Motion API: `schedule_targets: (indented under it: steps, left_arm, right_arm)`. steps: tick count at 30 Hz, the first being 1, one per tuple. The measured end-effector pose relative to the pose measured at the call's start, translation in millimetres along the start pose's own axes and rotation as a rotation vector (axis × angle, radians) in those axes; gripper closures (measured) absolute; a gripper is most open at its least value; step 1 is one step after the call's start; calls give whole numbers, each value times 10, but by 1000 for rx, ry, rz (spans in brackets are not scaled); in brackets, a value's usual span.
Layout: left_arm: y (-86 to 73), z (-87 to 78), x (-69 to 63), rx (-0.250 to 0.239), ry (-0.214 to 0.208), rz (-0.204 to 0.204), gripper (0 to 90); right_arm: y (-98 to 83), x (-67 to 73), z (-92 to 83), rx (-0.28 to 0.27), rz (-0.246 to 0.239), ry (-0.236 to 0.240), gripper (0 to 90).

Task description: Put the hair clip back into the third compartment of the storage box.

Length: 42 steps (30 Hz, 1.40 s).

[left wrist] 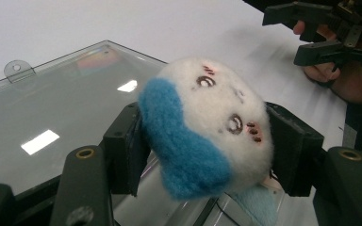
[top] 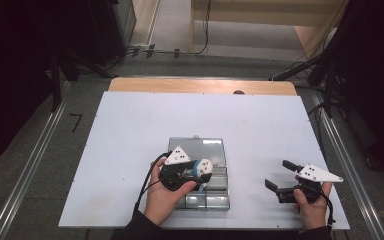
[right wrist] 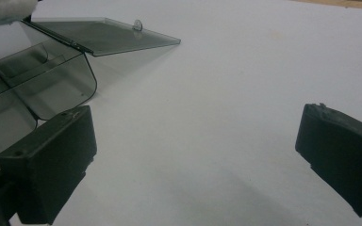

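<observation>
A fuzzy white-and-blue felt plush toy [left wrist: 202,127] is pinched by the left gripper [left wrist: 207,146] over the clear smoky plastic box [top: 215,150]; the right gripper [top: 281,176] is kept spread wide, nothing held.

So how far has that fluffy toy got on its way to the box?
Done: the clear box lies with its lid open, and the left tongs have gripped the plush toy. In hand: the toy hangs over the box. Left: placing it inside. The right tongs wait open beside it.

A dark "7" is marked on the grey floor [top: 76,122], well left of the left gripper [top: 200,172].
</observation>
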State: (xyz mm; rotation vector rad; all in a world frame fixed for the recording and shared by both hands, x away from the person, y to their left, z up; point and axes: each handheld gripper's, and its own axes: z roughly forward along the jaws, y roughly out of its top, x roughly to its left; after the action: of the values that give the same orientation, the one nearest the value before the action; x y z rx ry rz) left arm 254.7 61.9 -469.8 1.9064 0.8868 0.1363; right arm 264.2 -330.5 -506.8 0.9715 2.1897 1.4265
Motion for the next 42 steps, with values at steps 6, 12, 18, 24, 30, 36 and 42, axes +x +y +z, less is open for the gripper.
schedule_targets:
  steps: [6, 12, 18, 24, 30, 36, 42]
  left_arm:
    - [18, 38, -12, 9, -3, 2, 367]
    - [34, 74, -33, 20, -16, 5, 366]
    - [45, 135, -66, 37, -23, 21, 365]
    - [61, 161, -81, 49, -29, 28, 365]
    - [55, 212, -92, 72, -33, 39, 365]
    - [47, 249, -96, 91, -41, 55, 361]
    - [43, 266, -90, 102, -54, 60, 355]
  right_arm:
    - [1, 1, 2, 2, -1, -1, 0]
    - [1, 3, 4, 2, -3, 0, 0]
    - [2, 5, 5, 5, -4, -1, 0]
    - [2, 6, 7, 5, -5, -1, 0]
    - [2, 7, 8, 6, -5, -2, 0]
    - [3, 7, 9, 7, -6, -2, 0]
    - [3, 8, 10, 8, -7, -3, 0]
